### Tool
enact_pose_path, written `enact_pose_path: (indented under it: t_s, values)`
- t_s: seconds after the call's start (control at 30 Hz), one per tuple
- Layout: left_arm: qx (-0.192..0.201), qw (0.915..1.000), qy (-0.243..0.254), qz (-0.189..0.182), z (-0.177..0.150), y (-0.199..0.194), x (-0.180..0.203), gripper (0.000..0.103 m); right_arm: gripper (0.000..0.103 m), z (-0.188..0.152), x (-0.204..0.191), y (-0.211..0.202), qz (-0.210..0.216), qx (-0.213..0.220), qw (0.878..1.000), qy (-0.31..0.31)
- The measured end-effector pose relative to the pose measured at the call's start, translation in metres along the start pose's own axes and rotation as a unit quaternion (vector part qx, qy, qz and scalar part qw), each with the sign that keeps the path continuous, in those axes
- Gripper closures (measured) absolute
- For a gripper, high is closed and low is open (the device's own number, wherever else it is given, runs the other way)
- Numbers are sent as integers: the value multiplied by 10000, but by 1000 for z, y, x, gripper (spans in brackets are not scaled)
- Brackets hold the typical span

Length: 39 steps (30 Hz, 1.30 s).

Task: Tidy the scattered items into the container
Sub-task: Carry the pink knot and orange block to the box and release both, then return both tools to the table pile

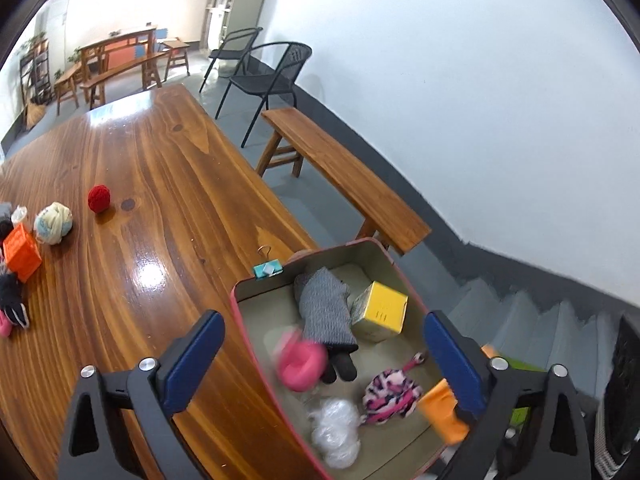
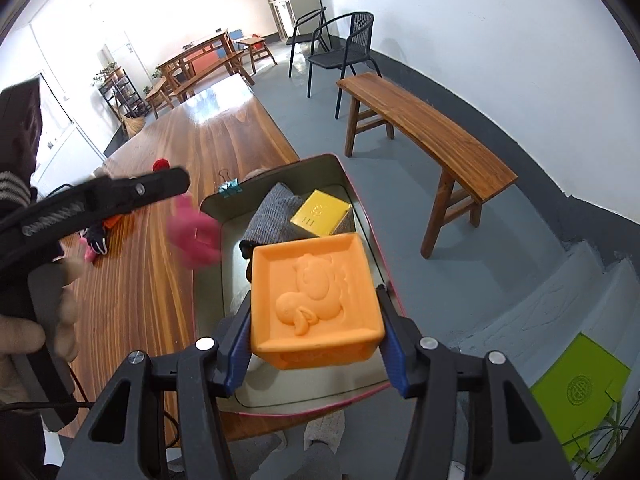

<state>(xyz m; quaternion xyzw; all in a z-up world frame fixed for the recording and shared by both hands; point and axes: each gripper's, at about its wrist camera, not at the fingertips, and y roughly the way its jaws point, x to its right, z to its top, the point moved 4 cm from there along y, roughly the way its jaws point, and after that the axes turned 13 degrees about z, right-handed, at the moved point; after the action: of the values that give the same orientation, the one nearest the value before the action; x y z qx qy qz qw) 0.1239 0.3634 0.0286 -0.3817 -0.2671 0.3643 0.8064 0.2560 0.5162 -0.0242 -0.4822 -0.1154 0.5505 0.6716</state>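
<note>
A red-rimmed tin container (image 1: 236, 292) (image 2: 352, 184) sits at the table's near corner. It holds a grey sock (image 1: 324, 304), a yellow box (image 1: 380, 312), a pink patterned pouch (image 1: 392, 396) and clear plastic (image 1: 336, 432). My left gripper (image 1: 320, 344) is open above the tin; a blurred pink item (image 1: 300, 364) (image 2: 196, 236) is in the air below it. My right gripper (image 2: 316, 332) is shut on an orange block (image 2: 316, 300) with a duck relief, held over the tin's near end.
On the table's left lie a red yarn ball (image 1: 99, 198), a pale yarn ball (image 1: 53, 223), an orange crate (image 1: 22, 252) and dark gloves (image 1: 12, 300). A teal binder clip (image 1: 268, 268) sits by the tin. A wooden bench (image 1: 344, 176) stands beside the table.
</note>
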Motion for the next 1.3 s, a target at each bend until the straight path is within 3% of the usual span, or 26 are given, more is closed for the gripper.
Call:
enact_pose_path:
  t_s: [0.3, 0.57, 0.87, 1.3]
  values:
    - [-56, 9991, -337, 253, -10, -7, -30, 2, 37, 1, 10, 6, 149, -46, 9997, 188]
    - [-188, 9915, -971, 850, -26, -18, -91, 1, 36, 10, -19, 21, 444, -102, 9989, -56]
    - [-289, 9772, -1644, 1315, -54, -35, -164, 1, 36, 17, -74, 50, 820, -336, 9947, -518]
    - [-412, 9502, -2486, 1833, -93, -67, -278, 1, 36, 16, -160, 91, 1169, -622, 9856, -1055]
